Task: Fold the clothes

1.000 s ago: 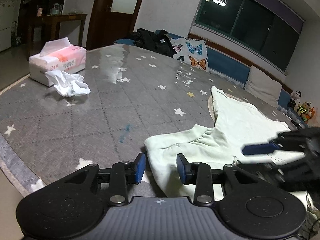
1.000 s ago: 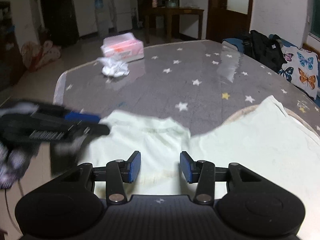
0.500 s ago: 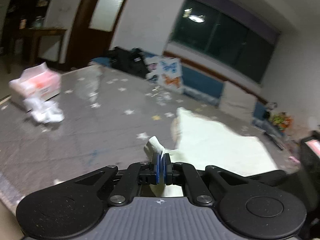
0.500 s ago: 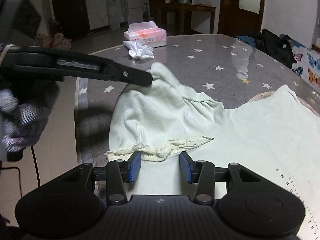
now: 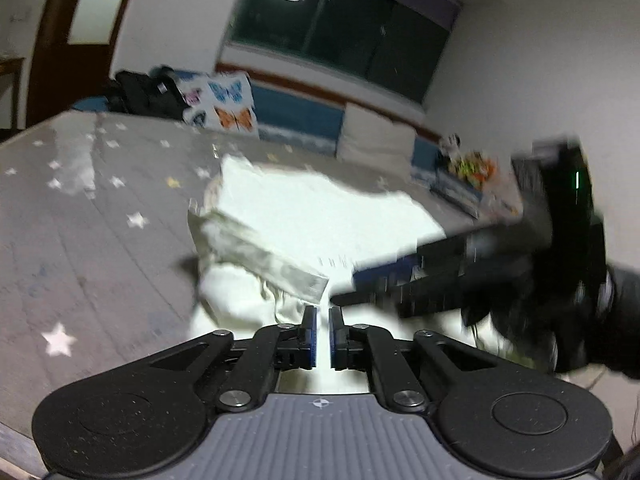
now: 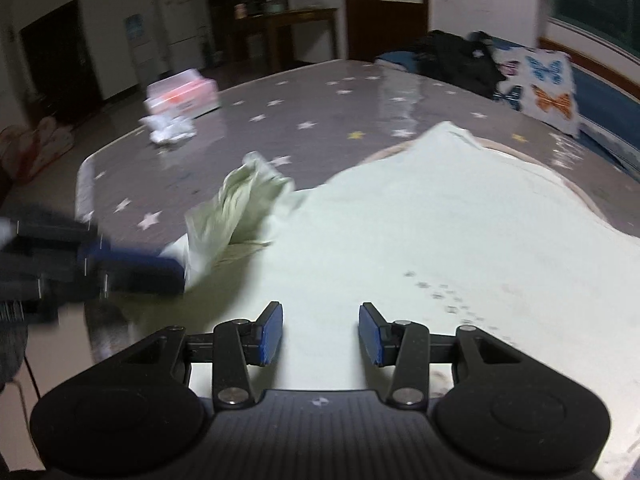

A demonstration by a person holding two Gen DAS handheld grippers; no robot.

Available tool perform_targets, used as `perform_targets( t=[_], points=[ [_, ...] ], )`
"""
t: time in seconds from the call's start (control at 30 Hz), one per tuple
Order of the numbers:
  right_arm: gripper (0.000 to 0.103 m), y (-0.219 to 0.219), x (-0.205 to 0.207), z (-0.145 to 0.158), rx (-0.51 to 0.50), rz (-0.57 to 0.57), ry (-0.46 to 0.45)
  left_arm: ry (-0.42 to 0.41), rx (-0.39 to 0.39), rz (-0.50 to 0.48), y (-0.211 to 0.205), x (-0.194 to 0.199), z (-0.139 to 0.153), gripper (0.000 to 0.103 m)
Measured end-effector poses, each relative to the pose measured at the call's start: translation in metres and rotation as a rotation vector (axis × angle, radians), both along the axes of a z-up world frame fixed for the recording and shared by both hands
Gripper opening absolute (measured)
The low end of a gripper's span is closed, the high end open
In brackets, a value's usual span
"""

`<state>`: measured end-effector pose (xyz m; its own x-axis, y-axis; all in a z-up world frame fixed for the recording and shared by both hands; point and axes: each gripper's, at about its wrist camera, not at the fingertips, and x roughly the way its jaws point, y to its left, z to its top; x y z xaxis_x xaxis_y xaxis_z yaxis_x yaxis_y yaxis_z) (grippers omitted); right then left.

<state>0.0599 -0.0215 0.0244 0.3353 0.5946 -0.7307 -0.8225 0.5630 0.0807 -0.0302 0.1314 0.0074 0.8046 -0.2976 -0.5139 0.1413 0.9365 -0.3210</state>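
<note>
tissue box (image 6: 182,97) in right view only, toys (image 5: 472,166) in left only

pale green garment (image 6: 440,232) on a grey star-patterned tablecloth (image 6: 320,108); pink-and-white tissue box (image 6: 182,98), seemingly; blue fingers (image 6: 272,332).

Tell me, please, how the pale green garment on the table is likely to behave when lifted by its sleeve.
The pale green garment will probably flop: its sleeve already hangs crumpled where the left gripper is lifting it. It seems light, since one pinch raises that part. The body would likely drag across the glossy table rather than follow neatly.
</note>
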Motion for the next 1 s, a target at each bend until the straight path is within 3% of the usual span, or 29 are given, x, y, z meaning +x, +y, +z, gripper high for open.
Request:
perform_targets(
  t=[0.07, 0.23, 0.37, 0.47, 0.6, 0.67, 0.7, 0.73, 0.9, 1.0],
  points=[
    [0.043, -0.006, 0.006, 0.004, 0.016, -0.030, -0.002, 0.029, 0.007, -0.035, -0.008, 0.002, -0.006, 0.029],
    [0.043, -0.006, 0.021, 0.016, 0.103, -0.059, 0.042, -0.001, 0.057, -0.108, -0.020, -0.009, 0.000, 0.037],
    [0.043, 0.012, 0.029, 0.016, 0.140, -0.023, 0.079, -0.058, 0.082, -0.025, -0.006, -0.016, 0.016, 0.043],
    [0.043, 0.024, 0.034, 0.008, 0.151, -0.021, 0.124, -0.062, 0.081, 0.066, 0.009, -0.012, 0.020, 0.043],
    [0.043, 0.038, 0.042, -0.003, 0.163, -0.031, 0.192, -0.022, 0.078, 0.100, 0.017, -0.005, 0.015, 0.043],
    [0.029, 0.046, 0.046, -0.009, 0.169, -0.036, 0.226, 0.001, 0.084, 0.081, 0.012, -0.002, 0.010, 0.041],
    [0.012, 0.050, 0.048, -0.012, 0.172, -0.038, 0.243, 0.012, 0.090, 0.068, 0.010, -0.002, 0.007, 0.041],
    [0.010, 0.051, 0.049, -0.014, 0.174, -0.043, 0.255, 0.018, 0.101, 0.059, 0.008, -0.001, 0.005, 0.041],
    [0.010, 0.034, 0.046, -0.007, 0.144, -0.107, 0.243, 0.046, 0.110, 0.035, 0.007, -0.001, -0.006, 0.041],
    [0.022, 0.030, 0.051, -0.014, 0.118, -0.123, 0.248, 0.047, 0.108, 0.031, 0.007, -0.002, -0.007, 0.042]
  ],
)
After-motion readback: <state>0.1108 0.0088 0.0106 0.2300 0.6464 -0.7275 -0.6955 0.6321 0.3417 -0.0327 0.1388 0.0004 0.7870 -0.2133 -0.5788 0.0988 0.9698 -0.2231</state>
